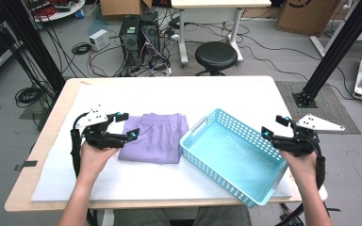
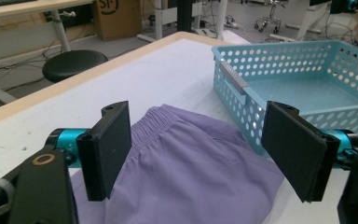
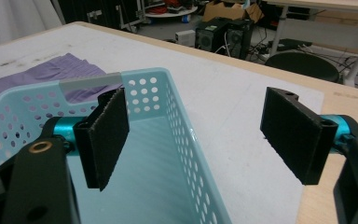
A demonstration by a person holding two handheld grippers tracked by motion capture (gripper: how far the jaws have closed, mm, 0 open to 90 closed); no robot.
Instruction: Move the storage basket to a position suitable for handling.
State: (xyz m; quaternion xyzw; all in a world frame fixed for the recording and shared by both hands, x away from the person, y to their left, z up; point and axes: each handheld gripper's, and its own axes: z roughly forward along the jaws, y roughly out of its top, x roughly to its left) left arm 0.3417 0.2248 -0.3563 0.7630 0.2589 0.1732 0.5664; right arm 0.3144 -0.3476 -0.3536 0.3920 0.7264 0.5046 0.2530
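Note:
A folded lilac garment (image 1: 155,137) with an elastic waistband lies flat on the white table cover, left of centre. Beside it on the right stands an empty light-blue perforated basket (image 1: 264,184), turned at an angle. My left gripper (image 1: 127,125) hovers at the garment's left edge, open, nothing between its jaws; in the left gripper view the garment (image 2: 191,168) lies just below and beyond its pads (image 2: 108,149). My right gripper (image 1: 274,126) is open at the basket's right rim; in the right gripper view the basket wall (image 3: 186,140) passes between its jaws without touching them.
The table (image 1: 42,141) has wooden edges around the white cover. Behind it on the floor are a black stool (image 1: 216,55), computer towers (image 1: 139,33), cables and cardboard boxes. Black frame posts (image 1: 339,42) stand at both sides.

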